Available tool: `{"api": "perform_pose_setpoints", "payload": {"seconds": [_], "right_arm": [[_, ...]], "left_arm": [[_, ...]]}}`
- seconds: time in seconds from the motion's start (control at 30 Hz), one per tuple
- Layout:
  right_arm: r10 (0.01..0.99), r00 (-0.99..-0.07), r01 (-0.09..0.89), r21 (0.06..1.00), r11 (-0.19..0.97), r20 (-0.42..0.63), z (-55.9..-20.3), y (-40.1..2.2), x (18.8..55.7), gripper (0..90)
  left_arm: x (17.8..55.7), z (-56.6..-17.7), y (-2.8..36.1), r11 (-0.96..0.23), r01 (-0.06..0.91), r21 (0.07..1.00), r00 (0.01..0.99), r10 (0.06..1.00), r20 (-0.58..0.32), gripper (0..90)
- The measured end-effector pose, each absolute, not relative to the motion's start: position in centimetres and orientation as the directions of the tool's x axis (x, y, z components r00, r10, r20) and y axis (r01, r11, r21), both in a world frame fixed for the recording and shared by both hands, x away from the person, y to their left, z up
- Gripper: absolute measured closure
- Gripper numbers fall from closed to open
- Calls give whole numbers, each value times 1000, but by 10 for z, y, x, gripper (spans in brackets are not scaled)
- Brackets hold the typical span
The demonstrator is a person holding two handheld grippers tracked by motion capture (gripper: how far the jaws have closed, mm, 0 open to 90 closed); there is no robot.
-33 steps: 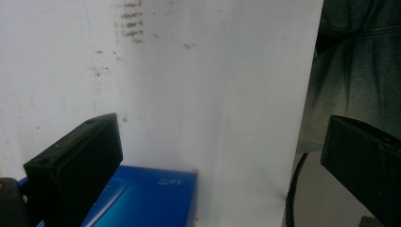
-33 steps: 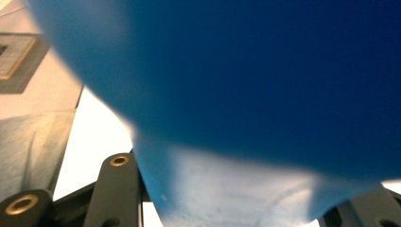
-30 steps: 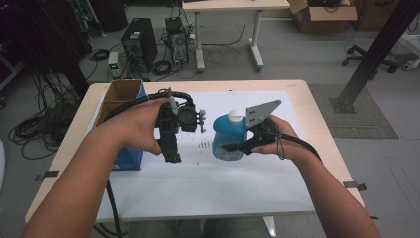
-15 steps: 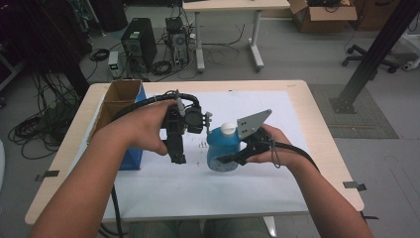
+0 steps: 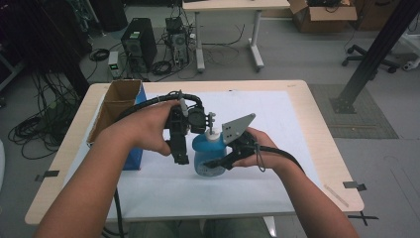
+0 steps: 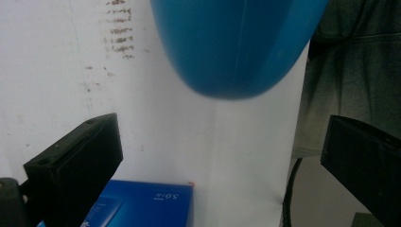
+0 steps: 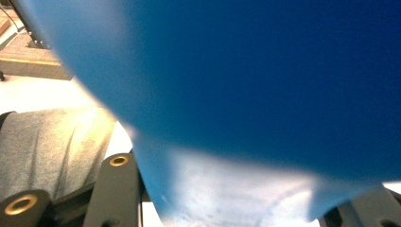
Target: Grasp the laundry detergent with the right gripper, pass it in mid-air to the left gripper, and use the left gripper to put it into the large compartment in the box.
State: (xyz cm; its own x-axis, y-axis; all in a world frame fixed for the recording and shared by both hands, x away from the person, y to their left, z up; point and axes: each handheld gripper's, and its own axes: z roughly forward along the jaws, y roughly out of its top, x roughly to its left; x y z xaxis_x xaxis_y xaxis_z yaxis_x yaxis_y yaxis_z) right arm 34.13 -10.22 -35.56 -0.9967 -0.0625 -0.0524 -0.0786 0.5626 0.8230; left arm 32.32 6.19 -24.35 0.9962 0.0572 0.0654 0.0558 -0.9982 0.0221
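The right tongs [image 5: 214, 163] are clamped on the blue bottle [image 5: 205, 154] so it stays up near the middle of the surface [image 5: 297, 94]. The left tongs [image 5: 181, 159], at its nine o'clock, are apart and empty, maybe ready to help. A blue box [image 5: 134, 159] sits further out at nine o'clock.

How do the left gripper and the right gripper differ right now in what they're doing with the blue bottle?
The right gripper is shut on the blue bottle, gripping its body; the left gripper is open, with nothing between its jaws. The right gripper comes at the bottle from the side, while the left gripper is up by the bottle's white top, pointing down past it at the white table cover. Both are hand-held, black, and close to the bottle.
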Motion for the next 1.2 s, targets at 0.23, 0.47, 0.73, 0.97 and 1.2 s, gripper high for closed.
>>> {"api": "perform_pose_setpoints", "payload": {"seconds": [0.23,0.47,0.73,0.97,1.2], "right_arm": [[-66,-997,-79,821,565,-51,-357,-91,341,464],[-63,-997,-81,821,565,-55,-358,-82,341,464],[-58,-997,-77,822,565,-54,-361,-72,341,463],[-54,-996,-86,819,567,-67,-360,-66,340,463],[-66,-994,-106,827,552,-83,-359,-59,341,463]], "left_arm": [[322,-245,60,-998,53,17,996,54,65,2],[322,-245,58,-999,51,17,997,52,64,2],[321,-248,55,-999,43,12,997,43,59,2],[322,-249,54,-999,47,8,997,48,64,2],[321,-250,53,-999,49,11,997,49,64,2]]}}
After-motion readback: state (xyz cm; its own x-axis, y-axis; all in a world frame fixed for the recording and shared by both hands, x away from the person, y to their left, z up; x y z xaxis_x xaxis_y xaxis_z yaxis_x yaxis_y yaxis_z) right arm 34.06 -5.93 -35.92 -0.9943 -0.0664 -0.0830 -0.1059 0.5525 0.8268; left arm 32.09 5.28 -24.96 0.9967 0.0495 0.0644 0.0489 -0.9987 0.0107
